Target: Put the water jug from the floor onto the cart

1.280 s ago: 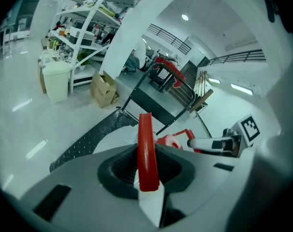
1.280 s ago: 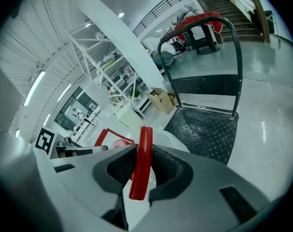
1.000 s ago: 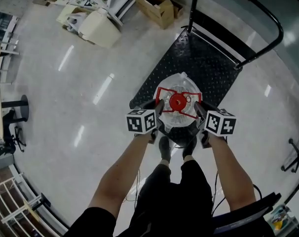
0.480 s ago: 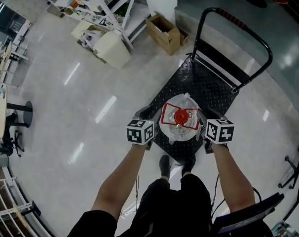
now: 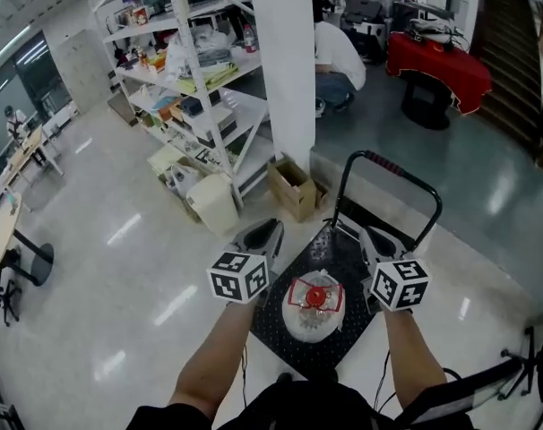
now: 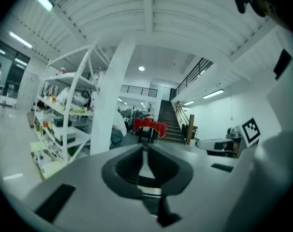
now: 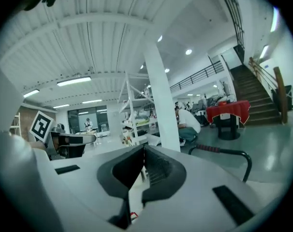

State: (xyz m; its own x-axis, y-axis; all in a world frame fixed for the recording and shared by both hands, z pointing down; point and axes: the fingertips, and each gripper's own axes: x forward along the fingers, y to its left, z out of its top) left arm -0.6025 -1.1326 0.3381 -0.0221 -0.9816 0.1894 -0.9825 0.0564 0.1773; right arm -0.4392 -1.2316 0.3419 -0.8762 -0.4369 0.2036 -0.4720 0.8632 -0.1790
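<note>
Since the water jug [image 5: 314, 307] stands upright on the near end of the cart [image 5: 341, 240], the task looks done, and nothing seems left except moving off. The left gripper [image 6: 144, 150] hangs high at the jug's left, its jaws just closing and now a thin slit apart with nothing between them. The right gripper [image 7: 143, 150] is high at the jug's right, its jaws just closed and pressed together, empty. Neither touches the jug. Jug is clear plastic with a red cap and a red-edged collar, well inside the dark studded deck.

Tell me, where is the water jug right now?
In the head view, the water jug stands bottom centre on the deck of the black cart, at the end away from its handle.
</note>
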